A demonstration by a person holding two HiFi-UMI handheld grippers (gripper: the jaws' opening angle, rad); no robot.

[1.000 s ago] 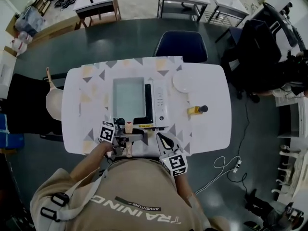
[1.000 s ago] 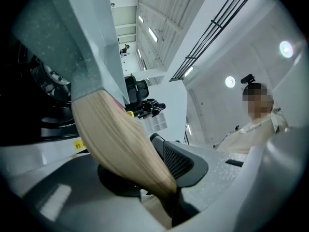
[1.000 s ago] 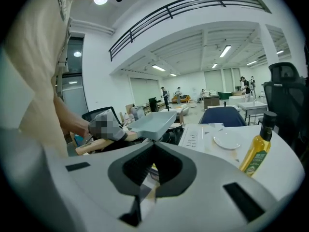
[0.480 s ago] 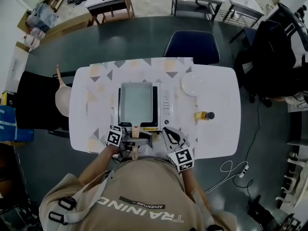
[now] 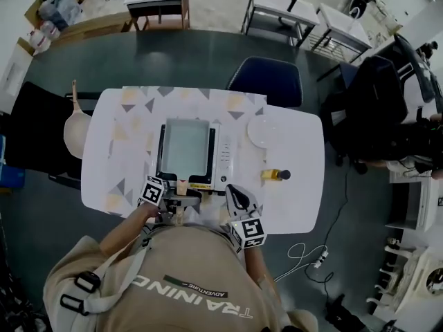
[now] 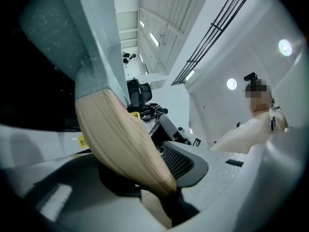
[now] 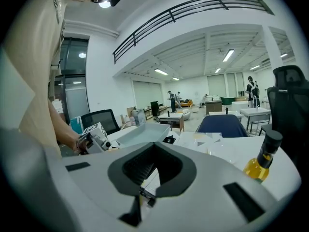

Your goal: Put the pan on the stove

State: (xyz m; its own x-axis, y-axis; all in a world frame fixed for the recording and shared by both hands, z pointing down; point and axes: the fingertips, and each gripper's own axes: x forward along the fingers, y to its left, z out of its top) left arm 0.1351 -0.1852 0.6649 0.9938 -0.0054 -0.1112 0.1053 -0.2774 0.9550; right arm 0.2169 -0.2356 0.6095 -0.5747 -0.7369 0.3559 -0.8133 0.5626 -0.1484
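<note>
White and partly covered by a triangle-patterned mat, the bench (image 5: 297, 185) carries the stove (image 5: 225, 159) at its middle, close to the front edge where the person stands. The grey rectangular pan (image 5: 185, 147) sits on the stove's cooking side, left of the control strip. It lies there just as it did a second ago; only the head camera has swung. The placing therefore looks done, and what seems left is letting go. The left tool (image 5: 181, 198) is clenched on the pan's wooden handle (image 5: 182, 185), which juts toward the front edge; the left gripper view shows the pale wood pinched between the jaws. The right tool (image 5: 232, 194) hangs at the front edge just right of the handle, its jaws together on nothing. A small yellow bottle (image 5: 275, 175) stands toward the right edge, well apart.
</note>
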